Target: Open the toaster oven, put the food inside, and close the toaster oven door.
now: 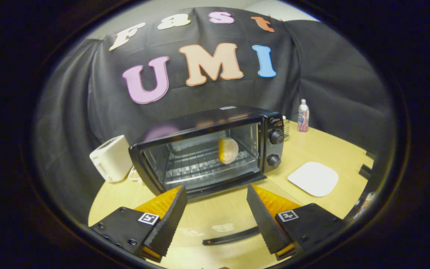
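With the food (228,150) already on the rack inside the toaster oven (207,149), the lowered door (215,220) lies flat between the spread, empty tool (217,220), its handle (231,236) running crosswise.

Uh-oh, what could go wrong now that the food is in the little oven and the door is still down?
1. The round yellow food piece stands on edge on the wire rack; a hard door swing might tip it.
2. The open gripper sits over the lowered glass door of the black toaster oven; the door's black handle lies between the fingers, so a lift could slip.
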Action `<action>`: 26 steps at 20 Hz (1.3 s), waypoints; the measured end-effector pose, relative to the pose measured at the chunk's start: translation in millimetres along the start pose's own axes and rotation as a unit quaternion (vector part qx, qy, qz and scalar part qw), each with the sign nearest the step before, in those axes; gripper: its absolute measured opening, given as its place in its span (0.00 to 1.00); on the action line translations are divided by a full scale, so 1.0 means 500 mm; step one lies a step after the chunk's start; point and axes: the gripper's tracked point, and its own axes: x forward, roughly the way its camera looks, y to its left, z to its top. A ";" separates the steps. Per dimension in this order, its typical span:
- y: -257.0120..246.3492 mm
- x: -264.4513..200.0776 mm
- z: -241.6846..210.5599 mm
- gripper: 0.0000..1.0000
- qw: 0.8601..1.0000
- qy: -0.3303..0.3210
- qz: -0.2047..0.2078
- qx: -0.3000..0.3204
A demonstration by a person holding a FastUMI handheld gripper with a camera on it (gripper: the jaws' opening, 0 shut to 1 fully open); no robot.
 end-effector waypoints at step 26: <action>-0.053 -0.024 -0.149 0.99 0.997 -0.005 0.070 -0.032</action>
